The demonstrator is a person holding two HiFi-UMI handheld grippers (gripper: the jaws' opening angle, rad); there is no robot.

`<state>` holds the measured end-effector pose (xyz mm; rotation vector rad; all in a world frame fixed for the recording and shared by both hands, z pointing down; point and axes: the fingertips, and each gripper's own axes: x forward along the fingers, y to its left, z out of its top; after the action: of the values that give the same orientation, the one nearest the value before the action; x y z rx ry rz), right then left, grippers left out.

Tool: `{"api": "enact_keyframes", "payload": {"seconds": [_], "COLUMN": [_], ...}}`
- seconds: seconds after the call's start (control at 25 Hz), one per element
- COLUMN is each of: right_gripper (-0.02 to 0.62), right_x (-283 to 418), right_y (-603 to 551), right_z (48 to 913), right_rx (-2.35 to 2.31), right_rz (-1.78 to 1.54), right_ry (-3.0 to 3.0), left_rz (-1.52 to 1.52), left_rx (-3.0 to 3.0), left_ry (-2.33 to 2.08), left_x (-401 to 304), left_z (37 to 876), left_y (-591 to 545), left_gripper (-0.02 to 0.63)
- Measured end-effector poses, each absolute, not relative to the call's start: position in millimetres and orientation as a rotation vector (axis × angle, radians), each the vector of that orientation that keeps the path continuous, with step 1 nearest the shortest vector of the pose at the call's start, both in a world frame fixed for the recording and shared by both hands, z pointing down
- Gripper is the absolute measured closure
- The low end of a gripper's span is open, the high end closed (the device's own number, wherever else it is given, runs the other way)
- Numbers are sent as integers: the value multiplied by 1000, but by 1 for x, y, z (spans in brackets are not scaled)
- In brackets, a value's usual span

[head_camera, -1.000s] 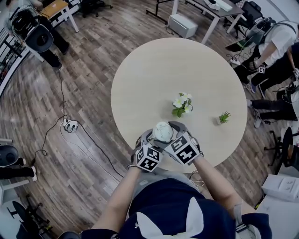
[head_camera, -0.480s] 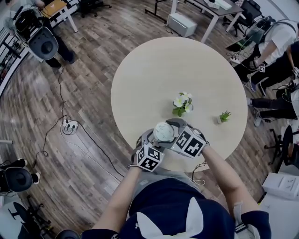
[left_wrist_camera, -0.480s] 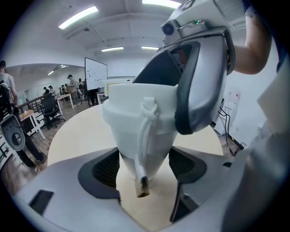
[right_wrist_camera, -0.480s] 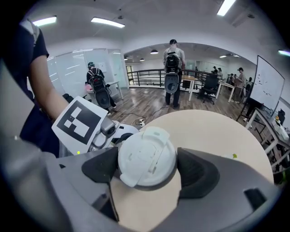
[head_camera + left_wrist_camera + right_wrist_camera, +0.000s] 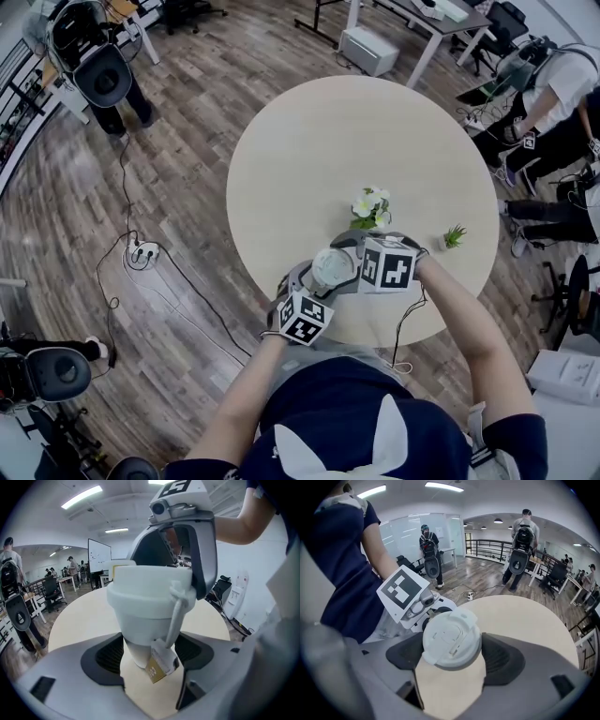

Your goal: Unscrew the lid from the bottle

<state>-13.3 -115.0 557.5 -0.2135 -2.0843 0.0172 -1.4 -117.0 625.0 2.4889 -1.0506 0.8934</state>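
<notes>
A white bottle [image 5: 150,606] with a small gold tag [image 5: 161,665] is held upright over the near edge of the round table [image 5: 375,141]. My left gripper [image 5: 314,283] is shut on its narrow lower body [image 5: 140,648]. From above, my right gripper [image 5: 343,260] spans the white lid [image 5: 451,638]; its jaws have just been closing with the lid between them, and both pads touch the lid's rim. One right finger [image 5: 204,550] hangs over the lid's far side. The bottle's base is hidden.
A small pot of white flowers [image 5: 370,208] stands just beyond the grippers, and a tiny green plant [image 5: 452,235] sits near the table's right edge. People with backpacks stand around the room. A power strip and cable [image 5: 141,251] lie on the floor to the left.
My right gripper has rolled around the lid, and its marker cube has swung from the near side to the lid's right. The left gripper and the bottle have stayed put.
</notes>
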Motion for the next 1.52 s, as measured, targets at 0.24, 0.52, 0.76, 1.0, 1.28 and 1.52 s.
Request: {"api": "enact_keyframes", "payload": {"seconds": [0.24,0.52,0.76,1.0,1.28,1.52], "right_gripper": [210,175,163,175,176,176], "right_x": [-12,-13,-31,-23,-17,-24], "right_y": [-113,-118,-126,-136,-150,-146], "right_z": [558,561,534,535,541,548], "right_rx": [-327,-121,241,701,988,944], "right_rz": [-62,133,410,469,598,529], "right_ry": [-2020,-2052,-2390,-2406,-2346,-2303], "left_rz": [894,895,894,893,896,896], "left_rx": [2486,2476,2473,2467,2458,2454], "left_ry": [-1049,-1045,-1047,-1052,-1054,-1050], "left_x": [-1,-4,-3,1,-3,-4], "left_z": [626,625,627,629,629,627], "left_y": [-116,-117,-117,-116,-120,-119], "left_gripper": [265,265,265,265,265,265]}}
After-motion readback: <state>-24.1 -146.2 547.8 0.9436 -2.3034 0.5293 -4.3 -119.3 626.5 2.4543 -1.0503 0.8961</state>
